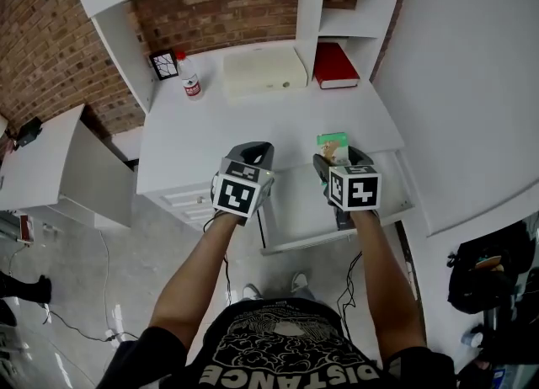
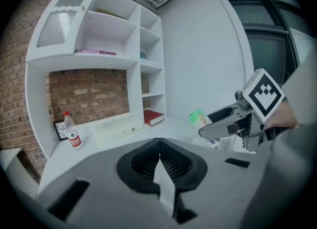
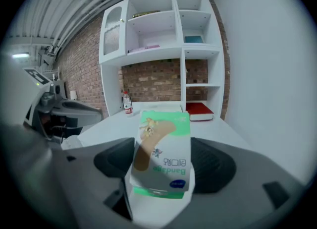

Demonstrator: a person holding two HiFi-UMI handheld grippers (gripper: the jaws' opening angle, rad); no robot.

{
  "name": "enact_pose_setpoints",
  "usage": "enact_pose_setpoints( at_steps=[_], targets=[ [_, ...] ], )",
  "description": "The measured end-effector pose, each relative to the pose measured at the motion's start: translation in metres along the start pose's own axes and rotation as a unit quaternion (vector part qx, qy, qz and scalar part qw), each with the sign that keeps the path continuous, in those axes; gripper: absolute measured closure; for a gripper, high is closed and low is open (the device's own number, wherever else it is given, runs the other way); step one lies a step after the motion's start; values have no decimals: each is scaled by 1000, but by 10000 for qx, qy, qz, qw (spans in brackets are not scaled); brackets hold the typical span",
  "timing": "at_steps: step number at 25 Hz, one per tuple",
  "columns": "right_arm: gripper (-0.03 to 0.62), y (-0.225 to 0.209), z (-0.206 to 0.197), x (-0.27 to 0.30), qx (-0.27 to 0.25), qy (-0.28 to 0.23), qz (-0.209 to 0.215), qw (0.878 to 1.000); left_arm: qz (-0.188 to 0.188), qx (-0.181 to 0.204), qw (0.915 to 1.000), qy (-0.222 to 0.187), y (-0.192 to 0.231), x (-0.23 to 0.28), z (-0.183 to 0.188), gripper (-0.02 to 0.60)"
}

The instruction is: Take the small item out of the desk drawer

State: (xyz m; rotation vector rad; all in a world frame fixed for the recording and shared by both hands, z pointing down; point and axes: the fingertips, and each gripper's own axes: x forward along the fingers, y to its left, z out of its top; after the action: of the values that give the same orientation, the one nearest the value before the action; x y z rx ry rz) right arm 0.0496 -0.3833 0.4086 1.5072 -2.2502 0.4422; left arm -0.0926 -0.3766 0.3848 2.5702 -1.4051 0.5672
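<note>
My right gripper [image 1: 337, 160] [image 3: 163, 168] is shut on a small green-and-white bandage box [image 1: 334, 147] [image 3: 162, 156], which stands upright between its jaws. It hovers over the front edge of the white desk [image 1: 253, 122], above the open white drawer [image 1: 337, 240]. Left of it, my left gripper [image 1: 253, 153] [image 2: 159, 146] has its jaws together with nothing in them, just over the desk edge. The left gripper view shows the right gripper [image 2: 233, 121] with the box [image 2: 198, 117] at the right. The grippers hide most of the drawer's inside.
At the back of the desk stand a water bottle [image 1: 191, 84], a small framed card [image 1: 163, 64], a cream flat box [image 1: 263, 70] and a red book [image 1: 335, 65] under a white shelf unit. A white side table [image 1: 42, 160] is at the left, a black bag [image 1: 488, 269] on the floor at the right.
</note>
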Motion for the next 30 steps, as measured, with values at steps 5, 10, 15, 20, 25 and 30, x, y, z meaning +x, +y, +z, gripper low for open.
enact_pose_setpoints(
  at_steps=[5,10,15,20,25,30],
  targets=[
    [243,19,18,-13,-15,-346,-158,9993,-72,38,9999,-69,12,-17,-1,572],
    [243,38,35,-27,-77,-683,-326,9971,-149,116,9997,-181,23,-32,2,572],
    [243,54,44,-40,-123,-928,-464,9945,-230,185,9992,-270,28,-46,3,572],
    [243,64,51,-47,-222,-1060,-563,9925,-274,224,9989,-296,35,-51,1,572],
    [243,63,56,-52,-278,-1164,-677,9905,-277,238,9986,-372,41,-52,3,572],
    [243,63,59,-53,-342,-1223,-723,9893,-247,263,9984,-433,46,-52,7,572]
  ],
)
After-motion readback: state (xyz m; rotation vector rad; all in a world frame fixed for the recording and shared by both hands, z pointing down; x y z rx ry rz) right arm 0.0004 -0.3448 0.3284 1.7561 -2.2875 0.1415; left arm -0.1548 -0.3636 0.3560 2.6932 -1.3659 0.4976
